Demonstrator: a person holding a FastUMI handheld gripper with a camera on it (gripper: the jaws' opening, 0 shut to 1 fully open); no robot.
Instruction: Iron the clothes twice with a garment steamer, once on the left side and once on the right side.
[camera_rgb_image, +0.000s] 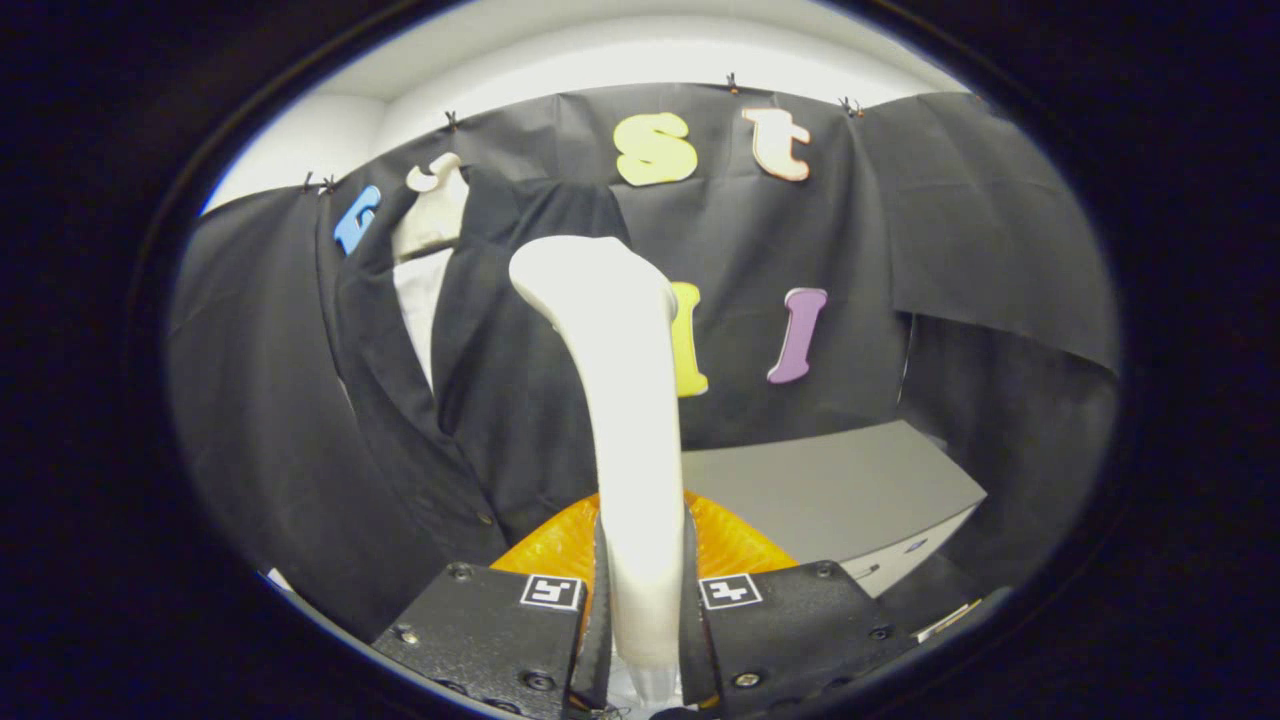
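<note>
grey box (840, 490), orange pleated object (725, 545)

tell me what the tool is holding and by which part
The tool holds the steamer by the lower end of its handle, both fingers pressing on it.

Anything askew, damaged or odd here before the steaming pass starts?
Nothing stands out. The gripper is shut on the white garment steamer, which stands upright between its fingers. The black jacket hangs on its hanger beyond, with no visible damage.
</note>
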